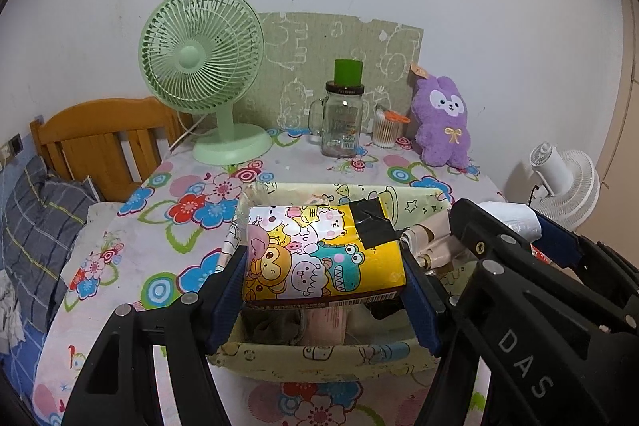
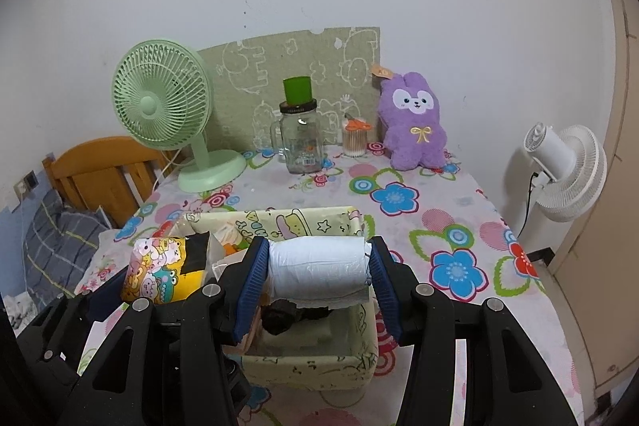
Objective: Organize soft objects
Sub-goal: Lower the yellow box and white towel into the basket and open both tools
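We've got both grippers over the fabric storage box (image 1: 319, 360) at the near edge of the floral-cloth table (image 1: 191, 186). Left gripper (image 1: 325, 278) is clamped on a cartoon-print tissue pack (image 1: 319, 252), blue pads pressing both short ends, pack held level just above the box opening. A black tape patch sits on its top right corner. Right gripper (image 2: 319, 278) is clamped on a white plastic-wrapped roll (image 2: 317, 270), pads on each end, also hanging over the box, right beside the tissue pack. Inside the box we see dark & pink soft bits, can't tell what exactly. At the back: purple plush bunny (image 2: 413, 120) upright against the wall, w/ a green desk fan (image 1: 201, 66) and glass jar mug (image 1: 341, 120).
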The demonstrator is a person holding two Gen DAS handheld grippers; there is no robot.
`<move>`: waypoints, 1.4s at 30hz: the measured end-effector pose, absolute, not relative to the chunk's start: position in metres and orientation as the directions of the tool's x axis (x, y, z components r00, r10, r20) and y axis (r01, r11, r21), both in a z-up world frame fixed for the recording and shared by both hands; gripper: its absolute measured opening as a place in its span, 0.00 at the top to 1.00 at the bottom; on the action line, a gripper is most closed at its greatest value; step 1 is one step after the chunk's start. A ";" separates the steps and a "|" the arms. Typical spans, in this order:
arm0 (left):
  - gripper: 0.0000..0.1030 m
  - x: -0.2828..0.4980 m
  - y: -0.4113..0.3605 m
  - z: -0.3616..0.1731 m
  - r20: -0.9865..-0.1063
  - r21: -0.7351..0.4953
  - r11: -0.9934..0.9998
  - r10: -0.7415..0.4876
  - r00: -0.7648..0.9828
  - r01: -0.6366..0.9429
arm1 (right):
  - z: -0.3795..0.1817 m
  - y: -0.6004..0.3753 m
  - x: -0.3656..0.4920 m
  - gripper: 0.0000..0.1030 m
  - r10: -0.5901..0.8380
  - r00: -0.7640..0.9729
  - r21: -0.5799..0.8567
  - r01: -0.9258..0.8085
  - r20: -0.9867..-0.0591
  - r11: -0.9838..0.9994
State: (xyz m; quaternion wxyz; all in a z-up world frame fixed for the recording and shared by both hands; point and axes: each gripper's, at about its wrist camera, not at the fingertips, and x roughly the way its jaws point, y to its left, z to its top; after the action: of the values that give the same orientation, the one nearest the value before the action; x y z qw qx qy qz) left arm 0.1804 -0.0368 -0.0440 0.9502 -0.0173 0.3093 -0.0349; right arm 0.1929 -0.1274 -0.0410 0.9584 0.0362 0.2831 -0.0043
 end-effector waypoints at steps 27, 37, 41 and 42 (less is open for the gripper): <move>0.06 0.186 -0.030 -0.050 -0.601 -0.021 0.999 -0.051 0.797 0.049 | -0.050 -0.124 0.207 0.48 0.011 0.834 0.071 0.034 -0.552 0.997; 0.03 0.201 -0.020 -0.045 -0.599 0.021 1.000 0.005 0.801 0.009 | -0.054 -0.106 0.230 0.47 0.110 0.820 0.147 -0.032 -0.562 0.989; 0.03 0.208 -0.017 -0.048 -0.600 0.028 1.000 0.015 0.800 0.002 | -0.056 -0.101 0.240 0.47 0.129 0.818 0.154 -0.050 -0.560 0.987; 0.03 0.210 -0.016 -0.050 -0.604 0.025 1.000 0.014 0.797 0.002 | -0.057 -0.100 0.242 0.47 0.131 0.818 0.154 -0.052 -0.560 0.987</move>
State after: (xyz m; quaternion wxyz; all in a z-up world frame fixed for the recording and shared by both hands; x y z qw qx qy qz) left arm 0.2102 -0.0165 -0.0496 0.9477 0.0121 0.3188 0.0031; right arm 0.2421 -0.1005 -0.0571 0.9511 0.0660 0.2978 0.0482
